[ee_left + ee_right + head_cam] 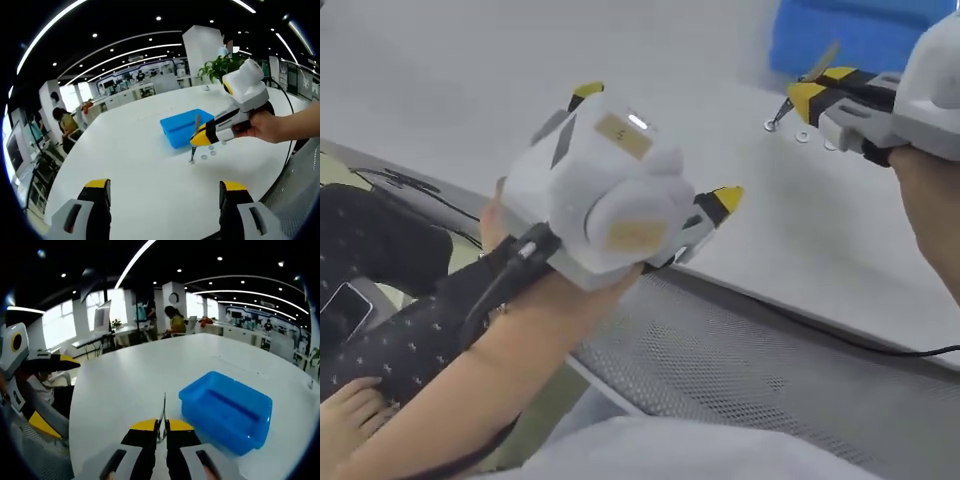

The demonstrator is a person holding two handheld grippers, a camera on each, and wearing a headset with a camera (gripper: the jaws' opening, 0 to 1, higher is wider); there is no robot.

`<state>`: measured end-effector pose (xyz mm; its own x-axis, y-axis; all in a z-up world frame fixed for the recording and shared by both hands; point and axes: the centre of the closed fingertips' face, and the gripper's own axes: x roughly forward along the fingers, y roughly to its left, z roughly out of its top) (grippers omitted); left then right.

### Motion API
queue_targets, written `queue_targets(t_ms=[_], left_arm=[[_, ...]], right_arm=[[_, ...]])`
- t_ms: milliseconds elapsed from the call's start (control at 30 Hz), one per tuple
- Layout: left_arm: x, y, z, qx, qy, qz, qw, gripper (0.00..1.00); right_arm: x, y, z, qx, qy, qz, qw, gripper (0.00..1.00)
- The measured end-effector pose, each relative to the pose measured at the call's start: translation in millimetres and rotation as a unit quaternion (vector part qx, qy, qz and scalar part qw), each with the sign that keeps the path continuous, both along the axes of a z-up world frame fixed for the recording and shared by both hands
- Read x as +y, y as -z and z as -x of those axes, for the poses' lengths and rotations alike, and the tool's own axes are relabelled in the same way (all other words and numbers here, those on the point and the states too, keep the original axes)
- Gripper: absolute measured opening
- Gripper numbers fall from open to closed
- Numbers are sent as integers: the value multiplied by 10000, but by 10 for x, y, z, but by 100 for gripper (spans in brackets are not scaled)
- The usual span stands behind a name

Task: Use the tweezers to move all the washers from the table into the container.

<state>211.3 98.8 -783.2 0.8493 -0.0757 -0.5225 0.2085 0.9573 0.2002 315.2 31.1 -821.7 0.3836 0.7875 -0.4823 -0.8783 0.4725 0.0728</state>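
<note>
Open office: ceiling light strips (125, 50), desks, potted plant (220, 67).

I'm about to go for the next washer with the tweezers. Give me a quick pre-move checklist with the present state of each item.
1. Right gripper clamped on the tweezers: ok.
2. Tweezers tip pointing down, close beside the washers: ok.
3. A washer actually caught between the tweezer tips: cannot tell, too small to see.
4. Container open-topped and close to the washers: ok.
5. Left gripper open, holding nothing, well back from the washers: ok.
</note>
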Motion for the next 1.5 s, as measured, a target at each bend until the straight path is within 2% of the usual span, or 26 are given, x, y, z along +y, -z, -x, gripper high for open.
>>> queue_targets(t_ms=[100, 300, 500, 700, 767, 833, 900, 1167, 1500], left_arm=[[-15, -8, -5, -23, 26, 36, 10000, 94], [-15, -6, -10, -25, 17, 88, 10000, 96], [-15, -12, -17, -41, 15, 104, 9999, 97], [-36, 17, -15, 30, 52, 140, 9999, 99], [-40, 24, -13, 48, 65, 142, 9999, 99], [-44, 28, -13, 51, 75, 132, 9999, 99], [-42, 32, -12, 61, 73, 116, 9999, 99], [-31, 26, -20, 29, 38, 118, 9999, 99], [-26, 31, -21, 24, 38, 100, 9999, 99]], right_arm=[[-4, -3, 4, -87, -54, 180, 9998, 2], [-6, -19, 19, 113, -78, 219, 9997, 1], [-25, -64, 52, 173, -89, 262, 9995, 1], [-53, -170, 74, 63, -129, 355, 9993, 1], [-72, -207, 56, -125, -185, 446, 9988, 1], [-78, -231, 57, -84, -208, 456, 9987, 1], [-88, -262, 40, -151, -233, 484, 9984, 1], [-110, -403, -30, -48, -239, 459, 9986, 1], [-92, -639, -129, -153, -219, 301, 9992, 1]])
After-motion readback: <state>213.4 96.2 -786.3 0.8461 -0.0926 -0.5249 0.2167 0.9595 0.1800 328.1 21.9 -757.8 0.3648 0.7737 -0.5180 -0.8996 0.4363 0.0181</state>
